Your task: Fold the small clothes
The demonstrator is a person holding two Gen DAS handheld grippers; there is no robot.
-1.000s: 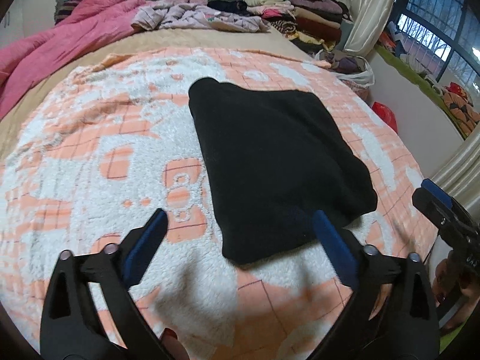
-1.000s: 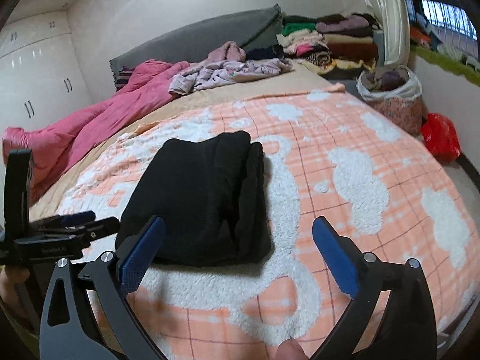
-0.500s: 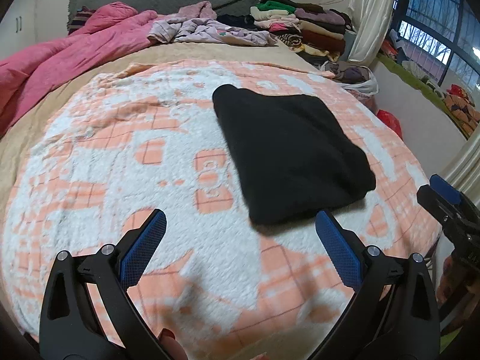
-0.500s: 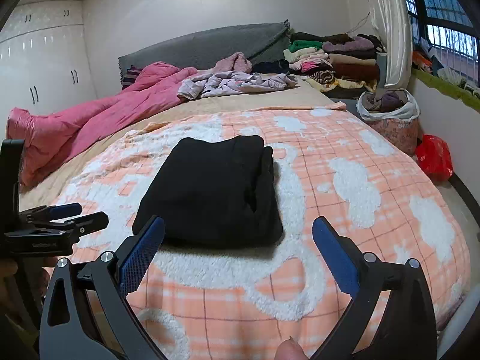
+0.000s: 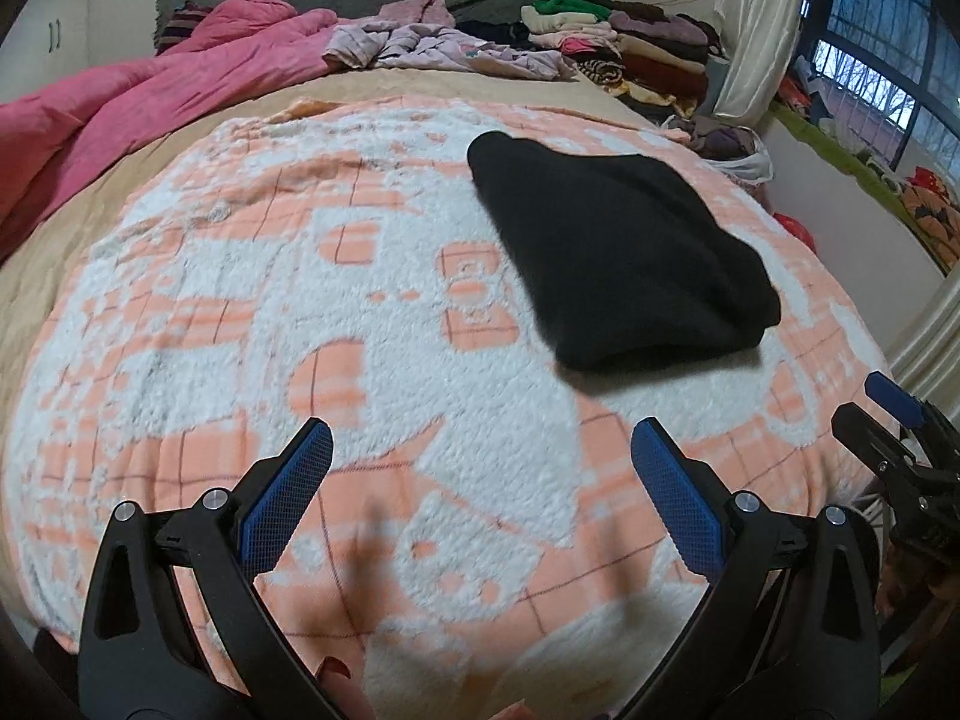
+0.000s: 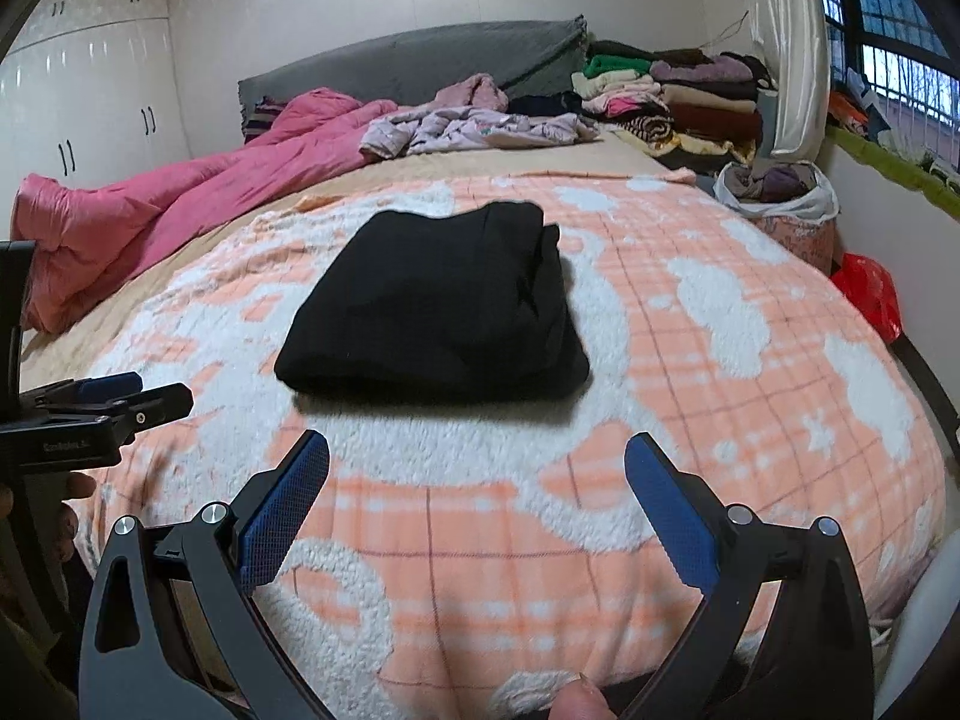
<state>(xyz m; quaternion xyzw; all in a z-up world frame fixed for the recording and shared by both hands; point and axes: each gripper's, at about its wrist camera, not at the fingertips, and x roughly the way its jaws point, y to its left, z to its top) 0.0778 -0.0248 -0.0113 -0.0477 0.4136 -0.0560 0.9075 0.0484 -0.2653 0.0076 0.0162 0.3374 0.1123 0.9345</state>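
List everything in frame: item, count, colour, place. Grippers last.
folded black knit garment: 1, black, middle of the blanket
fleece plaid blanket: 1, peach and white, covering the bed's near half
puffy pink quilt: 1, pink, far left of the bed
crumpled lilac clothes: 1 heap, pale purple, by the headboard
stacked folded clothes: 1 pile, mixed colours, far right corner
plastic bag of clothes: 1, white, floor right of the bed
red plastic bag: 1, red, floor by the wall
left gripper: 1, black with blue pads, open, empty
right gripper: 1, same, open, empty
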